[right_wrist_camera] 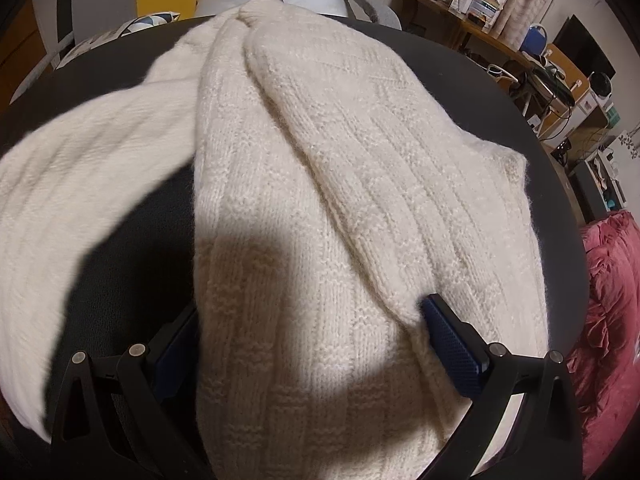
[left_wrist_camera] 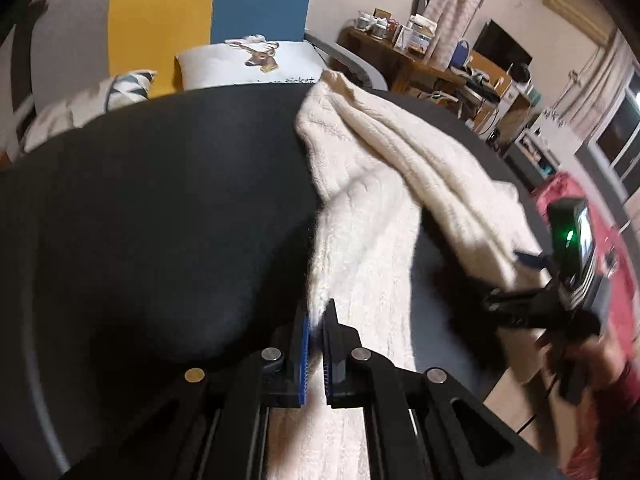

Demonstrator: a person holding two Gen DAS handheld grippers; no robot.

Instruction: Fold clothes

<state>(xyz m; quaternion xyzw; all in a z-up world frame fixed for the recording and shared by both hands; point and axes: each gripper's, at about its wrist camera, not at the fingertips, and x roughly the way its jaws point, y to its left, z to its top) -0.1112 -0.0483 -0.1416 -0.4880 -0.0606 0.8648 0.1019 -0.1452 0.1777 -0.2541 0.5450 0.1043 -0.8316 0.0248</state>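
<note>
The left gripper [left_wrist_camera: 316, 344] pinches the sweater's [right_wrist_camera: 320, 200] lifted edge (cream knit); the right gripper [right_wrist_camera: 316, 344] straddles it, jaws apart.

Black two-finger grippers with blue pads

The left gripper [left_wrist_camera: 318, 344] and right gripper [right_wrist_camera: 316, 344] have black frames, round silver pivot screws and blue textured pads [right_wrist_camera: 452, 344]; one housing carries a green light.
</note>
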